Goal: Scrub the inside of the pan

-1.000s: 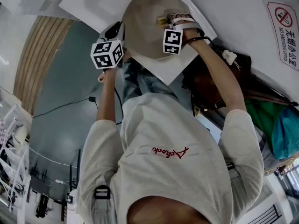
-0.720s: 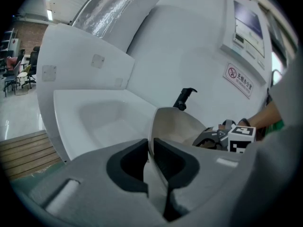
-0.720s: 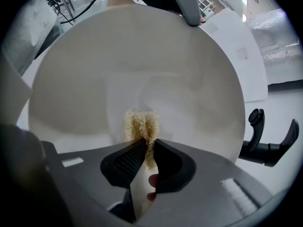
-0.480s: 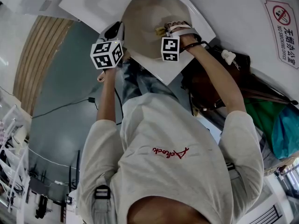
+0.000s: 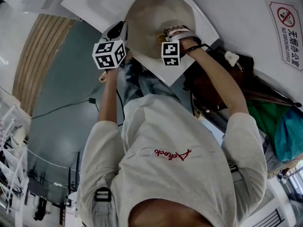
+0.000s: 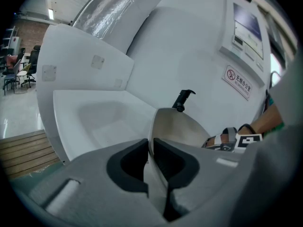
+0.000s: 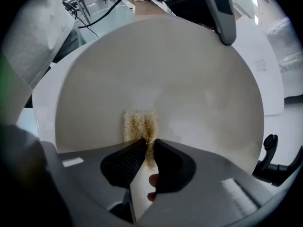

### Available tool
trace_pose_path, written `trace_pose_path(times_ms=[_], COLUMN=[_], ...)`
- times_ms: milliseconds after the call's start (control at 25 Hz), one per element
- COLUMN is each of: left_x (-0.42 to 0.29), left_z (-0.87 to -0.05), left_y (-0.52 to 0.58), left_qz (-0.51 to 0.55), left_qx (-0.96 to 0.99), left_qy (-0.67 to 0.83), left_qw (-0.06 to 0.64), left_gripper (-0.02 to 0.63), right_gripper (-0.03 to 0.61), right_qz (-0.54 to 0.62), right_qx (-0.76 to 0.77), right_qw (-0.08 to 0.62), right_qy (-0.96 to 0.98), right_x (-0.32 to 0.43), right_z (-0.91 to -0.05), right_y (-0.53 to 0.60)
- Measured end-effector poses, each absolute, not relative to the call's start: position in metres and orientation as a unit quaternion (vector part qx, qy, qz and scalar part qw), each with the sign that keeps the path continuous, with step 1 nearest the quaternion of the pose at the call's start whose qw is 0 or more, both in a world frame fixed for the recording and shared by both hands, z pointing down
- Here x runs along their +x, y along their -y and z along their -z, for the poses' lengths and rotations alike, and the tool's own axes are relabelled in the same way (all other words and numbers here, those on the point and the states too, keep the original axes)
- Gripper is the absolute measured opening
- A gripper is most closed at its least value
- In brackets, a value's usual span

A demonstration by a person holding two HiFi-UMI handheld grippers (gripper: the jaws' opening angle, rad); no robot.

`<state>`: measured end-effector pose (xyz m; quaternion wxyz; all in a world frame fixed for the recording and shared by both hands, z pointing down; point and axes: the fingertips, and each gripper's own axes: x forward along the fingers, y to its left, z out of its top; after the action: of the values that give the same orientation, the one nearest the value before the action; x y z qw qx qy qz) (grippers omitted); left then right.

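Left gripper: jaws are pinching the pan's thin rim, nearly together.
Right gripper: jaws are clamping a tan fibrous scrubber and pressing it against the pan's inside.
Pan: is sitting tilted beside the white basin.

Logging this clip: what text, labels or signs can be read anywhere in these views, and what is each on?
"无烟办公室 NO SMOKING OFFICE": wall sign, beneath a no-smoking symbol.
Red cursive logo on the person's shirt: too loosely written to read with certainty.
Wall panel in the left gripper view: print too blurred to read.
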<state>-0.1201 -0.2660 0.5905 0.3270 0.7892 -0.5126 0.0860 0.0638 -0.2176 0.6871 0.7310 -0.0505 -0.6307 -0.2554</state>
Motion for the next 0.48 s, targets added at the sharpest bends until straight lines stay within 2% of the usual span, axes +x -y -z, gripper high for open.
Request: trace_pose_path(times_ms=[480], left_x=[-0.119], left_z=[-0.590], left_y=[0.266], left_qz=[-0.090], left_qx=[0.793], left_qy=[0.509], left_qw=[0.323], left_gripper=[0.037], right_gripper=[0.069], right_qz=[0.292], right_qx=[0.043], right_qw=[0.691], right_qy=[0.659], right_x=[0.033], right_z=[-0.655], right_y=[0.278])
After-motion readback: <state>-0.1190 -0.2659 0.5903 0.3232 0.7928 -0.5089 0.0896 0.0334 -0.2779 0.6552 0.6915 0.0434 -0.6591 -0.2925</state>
